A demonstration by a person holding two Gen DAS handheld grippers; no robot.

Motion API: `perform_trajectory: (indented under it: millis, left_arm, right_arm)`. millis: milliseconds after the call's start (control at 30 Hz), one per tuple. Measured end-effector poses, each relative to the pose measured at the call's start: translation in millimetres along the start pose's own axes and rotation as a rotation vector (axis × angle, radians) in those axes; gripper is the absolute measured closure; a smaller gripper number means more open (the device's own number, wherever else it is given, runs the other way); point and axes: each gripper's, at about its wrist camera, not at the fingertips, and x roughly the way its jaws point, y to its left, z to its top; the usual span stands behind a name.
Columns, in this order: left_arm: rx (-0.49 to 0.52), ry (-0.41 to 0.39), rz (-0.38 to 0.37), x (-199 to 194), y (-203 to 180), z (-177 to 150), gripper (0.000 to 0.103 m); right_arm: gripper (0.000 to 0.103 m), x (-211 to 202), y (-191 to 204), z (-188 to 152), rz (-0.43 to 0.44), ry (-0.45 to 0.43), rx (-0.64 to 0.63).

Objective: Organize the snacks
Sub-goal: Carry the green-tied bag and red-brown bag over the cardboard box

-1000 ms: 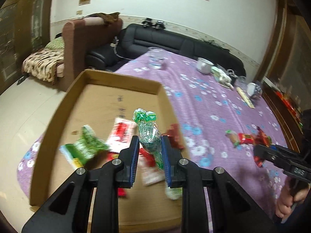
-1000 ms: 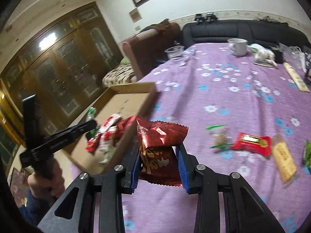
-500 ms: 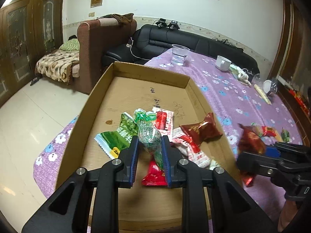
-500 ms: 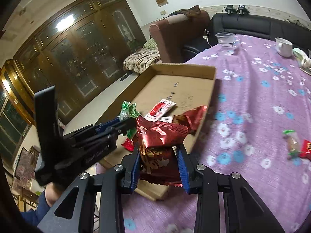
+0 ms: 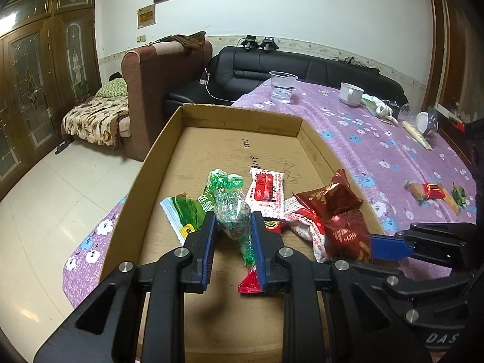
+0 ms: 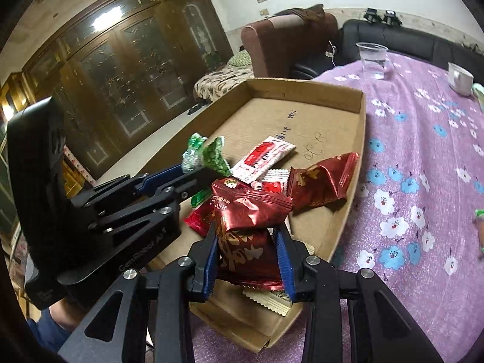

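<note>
Now right gripper (image 6: 246, 257) pinching red packet (image 6: 246, 227) over box (image 6: 361, 139), left gripper (image 5: 233, 239) still clamping green candy (image 5: 233, 211)

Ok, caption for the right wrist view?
Right gripper holds a red snack packet over the cardboard tray, beside the left gripper.

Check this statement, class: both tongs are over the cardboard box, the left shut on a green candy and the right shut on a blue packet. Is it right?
One detail is wrong: the packet is dark red, not blue. The right wrist view shows the right tongs shut on the dark red packet. The rest stands: the left tongs grip the green candy, both over the cardboard box.
</note>
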Motion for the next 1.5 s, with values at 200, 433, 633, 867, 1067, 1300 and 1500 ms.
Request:
perform_trajectory:
  millis: [200,433,633,867,1067,1300,1500]
  left_arm:
    - [-0.009,0.006,0.0,4,0,0,0.082]
    - [-0.014,0.017,-0.001,8,-1,1,0.082]
    - [-0.017,0.023,0.001,9,-1,2,0.082]
    - [-0.024,0.019,0.001,10,0,2,0.082]
    - [-0.034,0.013,0.002,6,3,2,0.082]
    - [-0.031,0.015,0.0,3,5,2,0.081]
    - [-0.029,0.013,0.0,-1,4,4,0.081]
  right_arm:
    - [0.067,-2,7,-6,-0.004,-0.014,-0.038]
    - [0.065,-7,9,-10,0.006,-0.02,-0.031]
    - [0.065,-10,10,-11,0.012,-0.026,-0.037]
    - [0.063,-9,9,-11,0.016,-0.025,-0.033]
    - [0.063,-14,10,-12,0.017,-0.045,-0.04]
    - [0.063,-21,7,-11,0.02,-0.077,-0.026]
    - [0.062,-29,0,-9,0.024,-0.115,0.007]
